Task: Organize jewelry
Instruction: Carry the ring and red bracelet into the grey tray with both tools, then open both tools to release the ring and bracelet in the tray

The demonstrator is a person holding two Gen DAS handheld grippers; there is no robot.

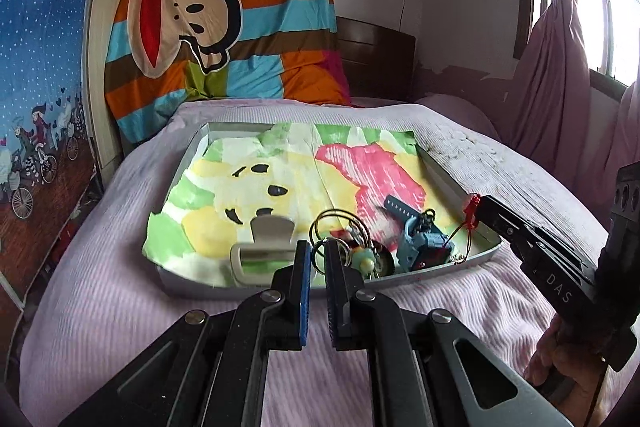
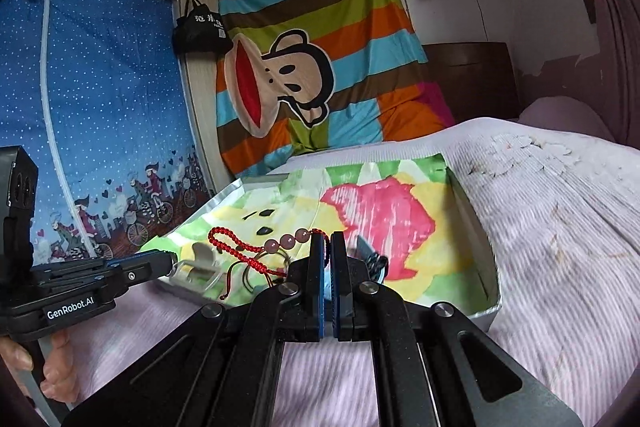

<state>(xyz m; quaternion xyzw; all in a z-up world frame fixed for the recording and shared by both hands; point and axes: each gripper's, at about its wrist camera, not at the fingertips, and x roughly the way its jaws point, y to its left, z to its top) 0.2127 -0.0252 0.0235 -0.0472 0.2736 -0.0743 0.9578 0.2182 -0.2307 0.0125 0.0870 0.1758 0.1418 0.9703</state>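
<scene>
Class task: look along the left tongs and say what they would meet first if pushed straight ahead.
Probably the thin wire rings in the tray, which show in and just beyond the narrow gap of the left tongs. The grey clip lies slightly left of that line. Depth is uncertain.

Left tool [image 1: 317, 259] is covering the near rim of the tray [image 1: 440, 269] and part of the wire rings [image 1: 334, 227] behind it. The key-ring clutter [image 1: 370, 259] is blurring together w/ the blue watch [image 1: 416, 235]; individual pieces can't be told apart.

Right tool [image 2: 327, 251] is hiding the end of the red cord bracelet [image 2: 240, 247] between its fingers and blocking most of the blue watch [image 2: 366, 247]. Left tool [image 2: 160, 263] is overlapping the grey hair clip [image 2: 200, 267]. Bottom edges are cutting off both tool bodies; the hand [image 2: 56, 367] is only partly showing.
</scene>
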